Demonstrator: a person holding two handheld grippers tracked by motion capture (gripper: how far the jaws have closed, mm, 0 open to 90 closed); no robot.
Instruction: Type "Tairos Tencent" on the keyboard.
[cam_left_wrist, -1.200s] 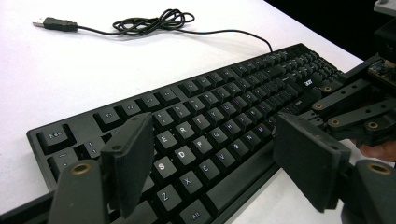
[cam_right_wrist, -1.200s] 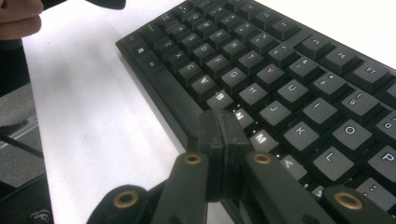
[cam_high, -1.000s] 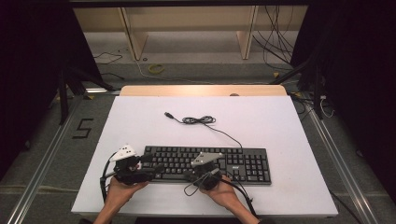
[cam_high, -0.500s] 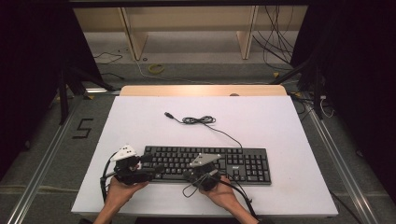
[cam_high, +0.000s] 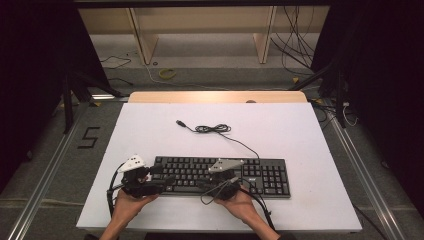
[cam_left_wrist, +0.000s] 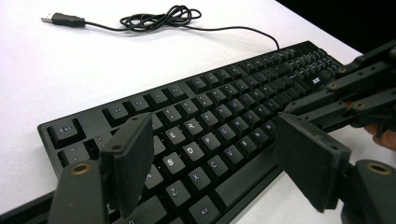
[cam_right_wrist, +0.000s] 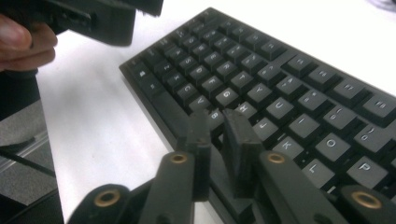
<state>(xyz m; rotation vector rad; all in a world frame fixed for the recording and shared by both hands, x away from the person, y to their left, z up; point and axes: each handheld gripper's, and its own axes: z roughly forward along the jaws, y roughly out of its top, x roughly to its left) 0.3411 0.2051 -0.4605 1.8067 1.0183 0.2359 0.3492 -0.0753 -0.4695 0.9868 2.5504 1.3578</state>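
Now | left hand-held gripper (cam_left_wrist: 215, 158) wide apart over keyboard (cam_left_wrist: 224, 121) | right hand-held gripper (cam_right_wrist: 219, 135) opening slightly, empty.

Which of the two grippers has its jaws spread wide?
The left gripper: its jaws stand wide apart over the keyboard's left end. The right gripper has only a narrow gap between its jaws, which have just been opening.
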